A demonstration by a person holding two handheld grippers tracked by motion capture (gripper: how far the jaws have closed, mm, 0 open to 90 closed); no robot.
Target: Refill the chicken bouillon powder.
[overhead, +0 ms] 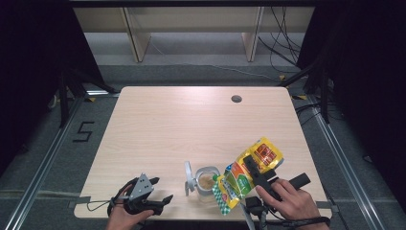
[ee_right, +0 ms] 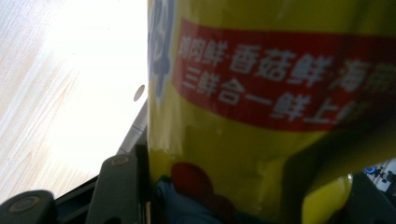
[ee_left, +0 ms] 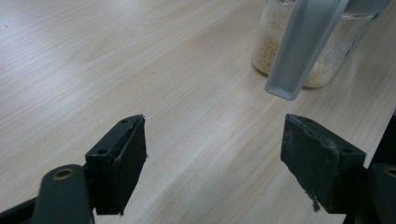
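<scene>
the right gripper (overhead: 256, 170) is clamping the yellow seasoning bag (overhead: 249, 175), tilting over the glass jar (overhead: 207, 181); the left gripper (ee_left: 215, 154) jaws are standing apart.

Yellow pouch (overhead: 249, 172), red-banded

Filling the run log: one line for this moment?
right tongs: shut on yellow bag, tilted over jar | left tongs: open, empty | jar lid: off

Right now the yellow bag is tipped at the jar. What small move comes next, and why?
Probably tip the yellow bag a little steeper. The right gripper grips it with its lower corner at the mouth of the jar, which holds just a low layer of granules. The left gripper rests open, apart.
</scene>
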